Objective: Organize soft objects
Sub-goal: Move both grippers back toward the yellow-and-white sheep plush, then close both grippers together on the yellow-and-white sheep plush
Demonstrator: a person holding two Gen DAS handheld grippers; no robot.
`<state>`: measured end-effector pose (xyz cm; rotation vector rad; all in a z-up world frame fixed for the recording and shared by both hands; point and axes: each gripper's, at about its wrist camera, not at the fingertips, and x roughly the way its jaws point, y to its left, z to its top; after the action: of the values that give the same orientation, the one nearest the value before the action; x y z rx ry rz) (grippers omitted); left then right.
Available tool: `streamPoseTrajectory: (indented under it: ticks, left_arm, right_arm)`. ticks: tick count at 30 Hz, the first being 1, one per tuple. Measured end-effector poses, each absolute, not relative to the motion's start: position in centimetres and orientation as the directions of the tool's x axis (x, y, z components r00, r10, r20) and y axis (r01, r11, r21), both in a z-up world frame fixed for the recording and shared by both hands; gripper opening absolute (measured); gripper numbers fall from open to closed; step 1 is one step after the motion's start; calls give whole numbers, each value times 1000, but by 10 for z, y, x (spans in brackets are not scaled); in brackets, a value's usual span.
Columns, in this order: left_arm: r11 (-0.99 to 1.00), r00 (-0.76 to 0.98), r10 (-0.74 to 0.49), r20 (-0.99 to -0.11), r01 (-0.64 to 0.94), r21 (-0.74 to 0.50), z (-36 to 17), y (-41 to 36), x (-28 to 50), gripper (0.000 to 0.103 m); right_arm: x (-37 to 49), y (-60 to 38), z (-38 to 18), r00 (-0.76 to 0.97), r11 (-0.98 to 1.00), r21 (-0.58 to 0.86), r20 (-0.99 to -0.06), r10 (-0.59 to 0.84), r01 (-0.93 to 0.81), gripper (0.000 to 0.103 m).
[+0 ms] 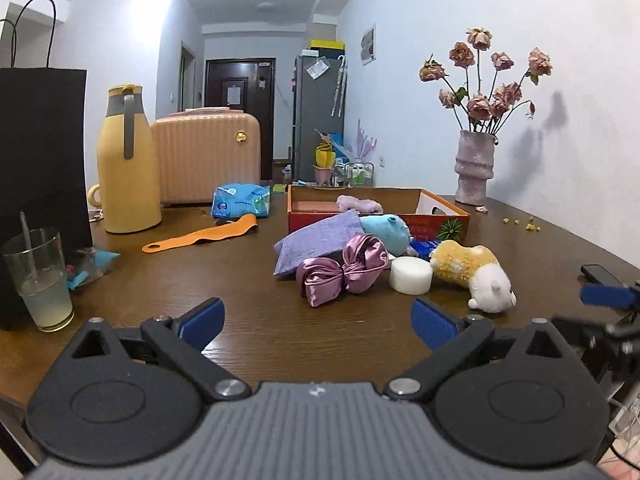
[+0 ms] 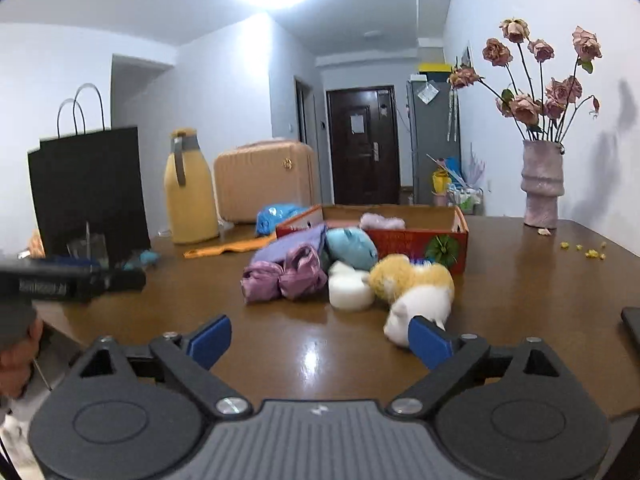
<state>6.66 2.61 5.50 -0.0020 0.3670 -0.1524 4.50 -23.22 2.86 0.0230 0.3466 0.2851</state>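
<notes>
A pile of soft things lies on the brown table in front of an orange cardboard box [image 1: 444, 216] [image 2: 416, 238]: a purple cloth [image 1: 316, 240] [image 2: 286, 248], a pink satin bow [image 1: 340, 272] [image 2: 284, 274], a blue plush [image 1: 386, 232] [image 2: 352, 246], a white foam cylinder [image 1: 411, 275] [image 2: 349, 290] and a yellow-and-white plush [image 1: 472, 274] [image 2: 412, 288]. A pink fluffy item [image 1: 358, 204] [image 2: 382, 222] lies inside the box. My left gripper [image 1: 318, 320] is open and empty, short of the pile. My right gripper [image 2: 320, 340] is open and empty, its right finger just before the plush's white head.
A black paper bag [image 1: 40, 140], a glass with a drink [image 1: 38, 276], a yellow thermos [image 1: 126, 164], a pink case [image 1: 208, 156], a blue wipes pack [image 1: 240, 200] and an orange strap [image 1: 200, 236] stand to the left. A vase of dried roses [image 1: 474, 172] stands at the back right. A phone [image 1: 600, 274] lies at the right edge.
</notes>
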Motion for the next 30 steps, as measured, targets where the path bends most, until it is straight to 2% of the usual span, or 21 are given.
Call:
streamPoseTrajectory:
  ticks: [5, 12, 18, 25, 27, 30]
  left_arm:
    - [989, 917, -146, -371, 142, -38, 52, 22, 74, 102]
    - [983, 878, -179, -444, 181, -37, 27, 5, 101, 102]
    - [982, 857, -177, -485, 190, -22, 17, -10, 145, 101]
    - [965, 844, -238, -481, 261, -20, 24, -41, 190, 101]
    - [956, 833, -264, -486, 293, -18, 24, -55, 201, 99]
    - [939, 833, -299, -466, 342, 10, 24, -81, 216, 93]
  right_arm:
    - [46, -237, 27, 910, 966, 95, -324, 260, -242, 98]
    - [72, -253, 6, 908, 978, 149, -371, 193, -147, 97]
    - [112, -272, -11, 890, 977, 202, -429, 154, -72, 88]
    - [166, -280, -20, 887, 972, 234, -443, 134, -30, 86]
    - [180, -279, -23, 885, 973, 229, -447, 128, -25, 81]
    - [198, -281, -28, 879, 970, 239, -456, 142, -33, 79]
